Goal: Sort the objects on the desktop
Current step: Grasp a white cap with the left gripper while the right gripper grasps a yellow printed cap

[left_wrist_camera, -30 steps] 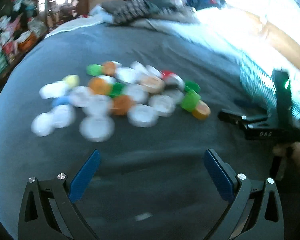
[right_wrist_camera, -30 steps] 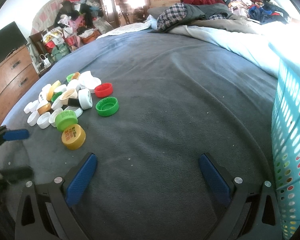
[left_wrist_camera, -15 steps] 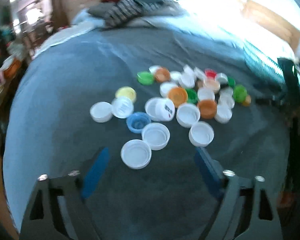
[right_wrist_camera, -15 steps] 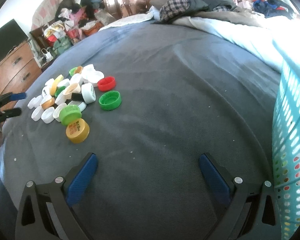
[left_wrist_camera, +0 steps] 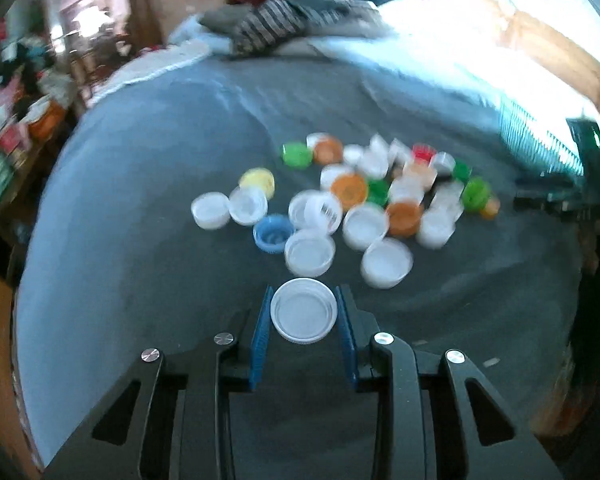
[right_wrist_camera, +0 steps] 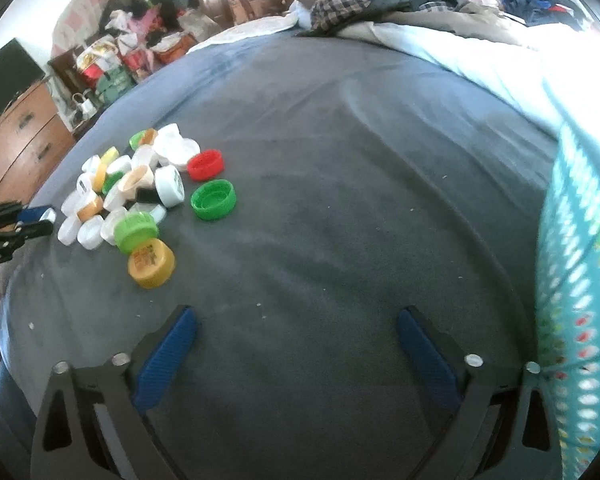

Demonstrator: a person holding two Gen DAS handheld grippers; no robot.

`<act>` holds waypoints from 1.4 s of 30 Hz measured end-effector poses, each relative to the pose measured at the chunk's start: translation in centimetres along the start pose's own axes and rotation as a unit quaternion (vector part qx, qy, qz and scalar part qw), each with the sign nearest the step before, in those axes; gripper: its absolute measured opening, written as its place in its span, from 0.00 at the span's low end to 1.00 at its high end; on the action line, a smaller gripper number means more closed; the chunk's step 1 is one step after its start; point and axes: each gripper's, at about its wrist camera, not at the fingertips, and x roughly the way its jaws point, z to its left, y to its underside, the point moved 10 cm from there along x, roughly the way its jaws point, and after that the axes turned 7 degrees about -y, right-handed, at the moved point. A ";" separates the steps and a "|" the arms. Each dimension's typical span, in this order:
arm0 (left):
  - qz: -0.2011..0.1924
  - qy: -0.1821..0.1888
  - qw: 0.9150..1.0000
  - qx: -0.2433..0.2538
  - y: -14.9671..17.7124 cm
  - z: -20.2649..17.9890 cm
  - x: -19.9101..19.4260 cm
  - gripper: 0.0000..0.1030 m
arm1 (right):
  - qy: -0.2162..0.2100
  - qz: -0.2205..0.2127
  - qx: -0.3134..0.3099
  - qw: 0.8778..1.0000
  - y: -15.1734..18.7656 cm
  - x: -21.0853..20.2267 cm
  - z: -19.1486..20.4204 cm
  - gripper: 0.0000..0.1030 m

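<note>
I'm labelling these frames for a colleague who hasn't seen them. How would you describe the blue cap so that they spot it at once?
On the grey blanket lies a heap of bottle caps. At its near left edge the blue cap lies open side up, touching white caps. It is the only blue one there.

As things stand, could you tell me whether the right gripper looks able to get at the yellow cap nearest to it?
Probably yes. The right gripper is closing with nothing between its fingers, and only bare grey blanket separates it from the yellow cap, which sits at the pile's near edge.
</note>
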 end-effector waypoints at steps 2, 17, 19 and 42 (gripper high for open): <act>-0.018 -0.014 1.000 -0.017 -0.6 -0.7 -1.9 0.26 | -0.026 -0.019 -0.031 0.999 -0.6 -1.3 2.4 0.84; -0.006 -0.022 0.992 -0.125 -0.1 -3.5 -2.2 0.26 | -0.052 0.026 -0.118 0.991 -0.9 3.9 7.8 0.48; -0.004 -0.025 0.991 -0.131 -0.1 -3.8 -2.3 0.26 | -0.056 0.027 -0.109 0.992 -0.9 3.3 7.7 0.31; -0.047 -0.094 0.983 -0.151 -4.5 -11.3 -6.5 0.26 | -0.054 -0.093 -0.081 0.991 -2.2 -12.8 13.1 0.32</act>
